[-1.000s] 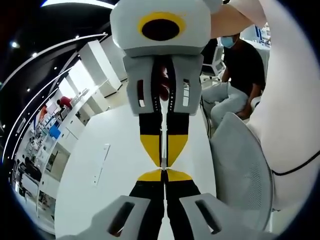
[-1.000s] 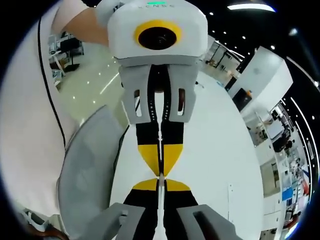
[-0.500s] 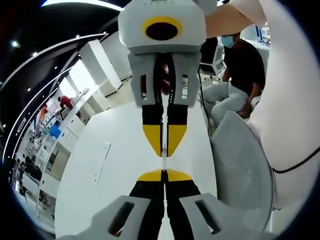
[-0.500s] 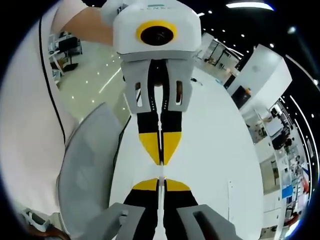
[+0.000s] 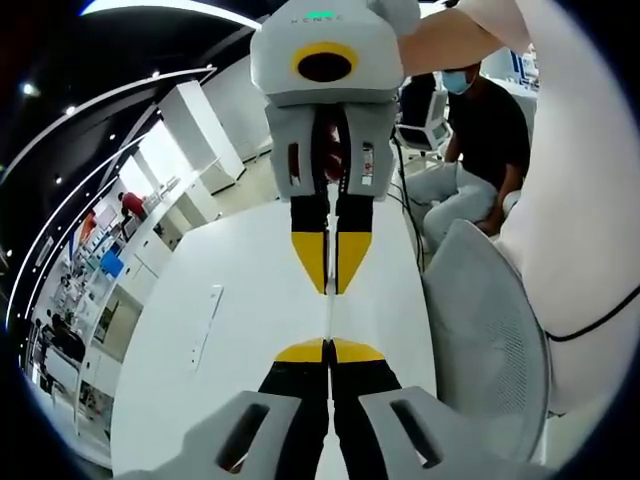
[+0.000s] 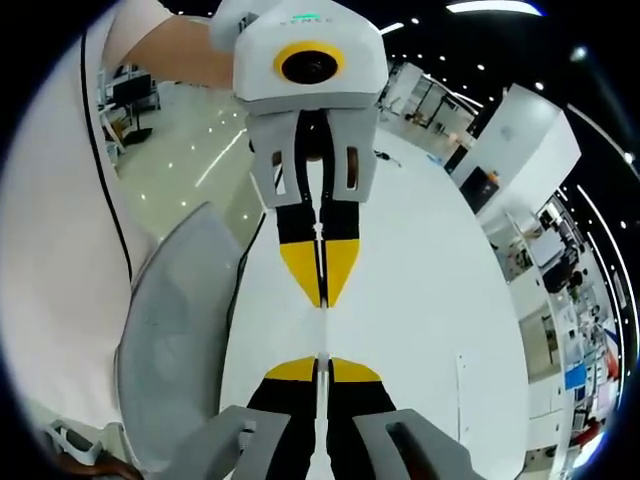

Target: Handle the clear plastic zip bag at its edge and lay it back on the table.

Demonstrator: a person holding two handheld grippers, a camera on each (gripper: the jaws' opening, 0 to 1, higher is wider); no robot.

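In the left gripper view the right gripper [image 5: 329,285] blocks the way at 12 o'clock; bare tabletop [image 5: 240,330] lies open toward 9, a mesh chair [image 5: 490,350] crowding 3.

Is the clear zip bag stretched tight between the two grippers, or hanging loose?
Stretched: the zip bag shows as a thin straight edge-on line running from the shut left gripper to the shut right gripper.

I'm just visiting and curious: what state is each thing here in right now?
Left gripper: jaws shut on the bag's edge.
Right gripper: jaws shut on the bag's edge.
Bag: edge-on, stretched taut between the grippers, above the table.
Table: white, bare.
Chair: grey, unoccupied.
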